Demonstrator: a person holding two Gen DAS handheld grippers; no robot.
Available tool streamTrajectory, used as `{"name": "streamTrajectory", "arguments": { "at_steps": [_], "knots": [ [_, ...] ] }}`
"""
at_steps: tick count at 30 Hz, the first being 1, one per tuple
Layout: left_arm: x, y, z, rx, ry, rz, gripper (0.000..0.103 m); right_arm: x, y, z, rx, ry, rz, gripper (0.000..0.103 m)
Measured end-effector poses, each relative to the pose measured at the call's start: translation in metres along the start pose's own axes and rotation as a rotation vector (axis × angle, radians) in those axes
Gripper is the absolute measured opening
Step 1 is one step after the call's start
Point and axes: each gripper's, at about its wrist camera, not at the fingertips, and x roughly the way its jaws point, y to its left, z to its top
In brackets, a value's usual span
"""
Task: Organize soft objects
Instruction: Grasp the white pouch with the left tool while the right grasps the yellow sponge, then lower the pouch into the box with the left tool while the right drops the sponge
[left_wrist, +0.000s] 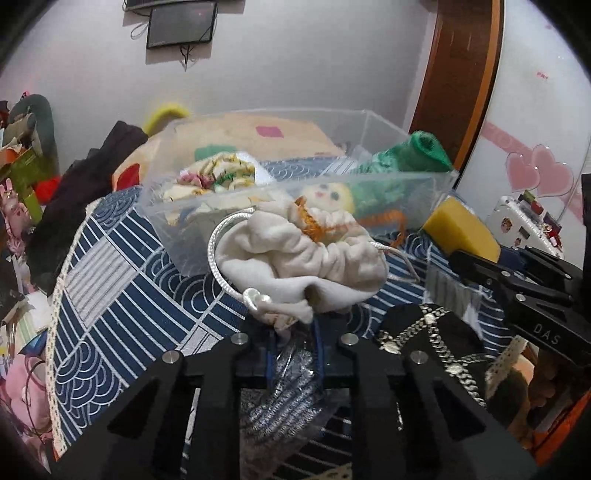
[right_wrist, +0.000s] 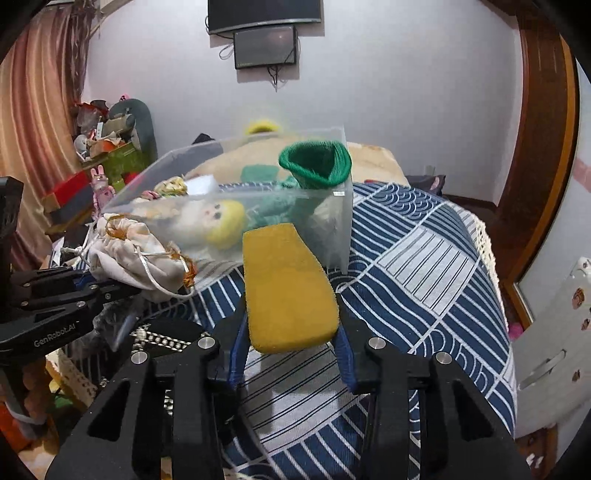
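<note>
A clear plastic bin (left_wrist: 402, 192) (right_wrist: 336, 236) stands on the blue patterned cloth. It holds a yellow-haired doll (left_wrist: 330, 195) (right_wrist: 218, 221), a green knit piece (left_wrist: 417, 151) (right_wrist: 314, 162) and a floral cloth (left_wrist: 218, 173). My left gripper (left_wrist: 293, 325) is shut on a white drawstring pouch (left_wrist: 303, 258) (right_wrist: 129, 254), held just in front of the bin. My right gripper (right_wrist: 291, 343) is shut on a yellow sponge (right_wrist: 288, 288) (left_wrist: 461, 229), held beside the bin's near corner.
The blue wave-patterned cloth (left_wrist: 122, 295) (right_wrist: 424, 280) covers the rounded surface. A black bag with a silver chain (left_wrist: 432, 332) lies at the front. A silver mesh item (left_wrist: 280, 402) lies under my left gripper. Cluttered shelves and toys (right_wrist: 107, 155) stand at the left.
</note>
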Motion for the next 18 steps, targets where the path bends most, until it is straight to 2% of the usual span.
{"name": "streamTrajectory", "arguments": {
  "at_steps": [11, 18],
  "knots": [
    [-0.047, 0.008, 0.028, -0.006, -0.144, -0.015, 0.015, -0.015, 0.012, 0.022, -0.032, -0.083, 0.008, 0.037],
    [-0.061, 0.017, 0.054, -0.020, -0.210, -0.017, 0.015, -0.023, 0.019, 0.048, -0.058, -0.162, 0.009, 0.037]
  ]
}}
